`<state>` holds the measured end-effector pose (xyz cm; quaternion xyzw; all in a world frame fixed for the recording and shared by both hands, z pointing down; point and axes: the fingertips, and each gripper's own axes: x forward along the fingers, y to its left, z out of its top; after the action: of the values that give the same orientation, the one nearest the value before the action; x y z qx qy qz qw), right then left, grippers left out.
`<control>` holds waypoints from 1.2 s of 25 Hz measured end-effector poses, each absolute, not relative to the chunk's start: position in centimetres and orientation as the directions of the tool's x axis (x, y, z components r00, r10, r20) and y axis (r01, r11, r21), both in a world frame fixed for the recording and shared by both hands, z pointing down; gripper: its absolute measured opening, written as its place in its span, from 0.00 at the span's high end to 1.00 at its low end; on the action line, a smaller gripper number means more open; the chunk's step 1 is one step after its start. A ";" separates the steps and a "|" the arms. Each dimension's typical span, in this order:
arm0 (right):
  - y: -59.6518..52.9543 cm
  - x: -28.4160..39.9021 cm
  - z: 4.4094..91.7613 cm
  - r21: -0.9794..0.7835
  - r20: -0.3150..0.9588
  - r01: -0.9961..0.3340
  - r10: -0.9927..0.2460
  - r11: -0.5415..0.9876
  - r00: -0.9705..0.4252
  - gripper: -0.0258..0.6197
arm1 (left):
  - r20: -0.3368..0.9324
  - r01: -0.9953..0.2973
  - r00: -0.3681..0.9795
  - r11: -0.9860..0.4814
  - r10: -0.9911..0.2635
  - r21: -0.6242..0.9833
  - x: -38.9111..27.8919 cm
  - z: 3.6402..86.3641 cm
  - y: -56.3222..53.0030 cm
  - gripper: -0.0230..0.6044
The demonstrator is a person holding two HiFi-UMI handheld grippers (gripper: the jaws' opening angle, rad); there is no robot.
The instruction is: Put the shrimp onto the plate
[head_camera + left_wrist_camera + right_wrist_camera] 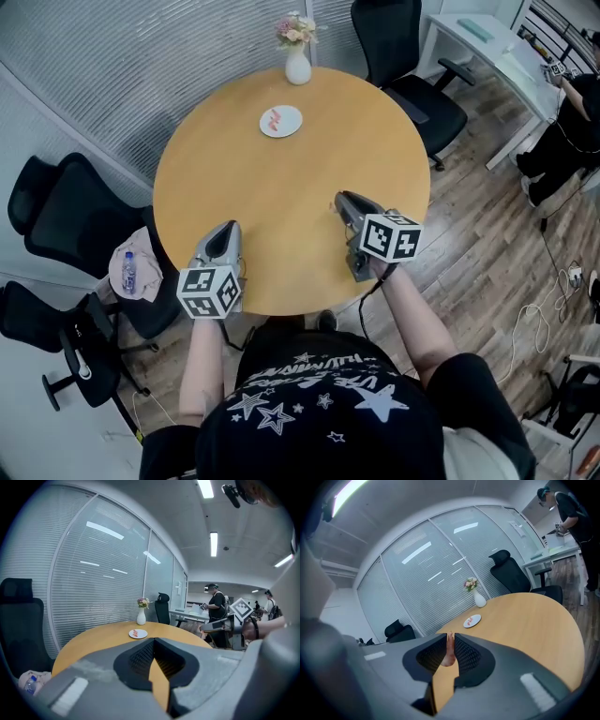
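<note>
Carry step. Right gripper (450, 639) jaws clenched on the shrimp (449, 652), over the worktop (281, 211) near edge. Left gripper (153, 641) jaws together, empty. Plate (292, 123) sits well apart, far side, beside the vase (298, 66). Next move likely a long reach across, then a release over the plate.

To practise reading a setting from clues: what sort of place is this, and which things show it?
Probably an office meeting room: a round table, black swivel chairs around it, a glass wall with blinds, and a white desk nearby.
</note>
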<state>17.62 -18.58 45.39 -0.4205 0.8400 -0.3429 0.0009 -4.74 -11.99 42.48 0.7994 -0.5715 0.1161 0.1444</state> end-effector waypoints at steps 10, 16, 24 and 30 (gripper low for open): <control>-23.4 16.1 44.8 -0.531 0.312 -0.748 -0.729 0.398 -0.609 0.88 | 0.317 -0.929 0.370 -0.349 -0.874 0.121 -6.3 42.2 -18.1 0.96; -27.7 13.6 44.6 -0.498 0.340 -0.764 -0.719 0.410 -0.607 0.88 | 0.325 -0.918 0.395 -0.371 -0.859 0.137 -8.0 42.8 -21.9 0.96; -34.1 11.2 45.6 -0.471 0.364 -0.785 -0.723 0.401 -0.588 0.88 | 0.340 -0.921 0.390 -0.356 -0.856 0.158 -11.0 44.6 -26.9 0.96; -38.2 9.2 47.5 -0.447 0.403 -0.801 -0.709 0.398 -0.578 0.88 | 0.368 -0.919 0.395 -0.358 -0.842 0.168 -12.1 46.9 -30.0 0.96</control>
<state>9.20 -38.23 47.49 -0.4532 0.8329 -0.3088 -0.0741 -12.10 -30.03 46.87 0.8166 -0.5389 0.1094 0.1753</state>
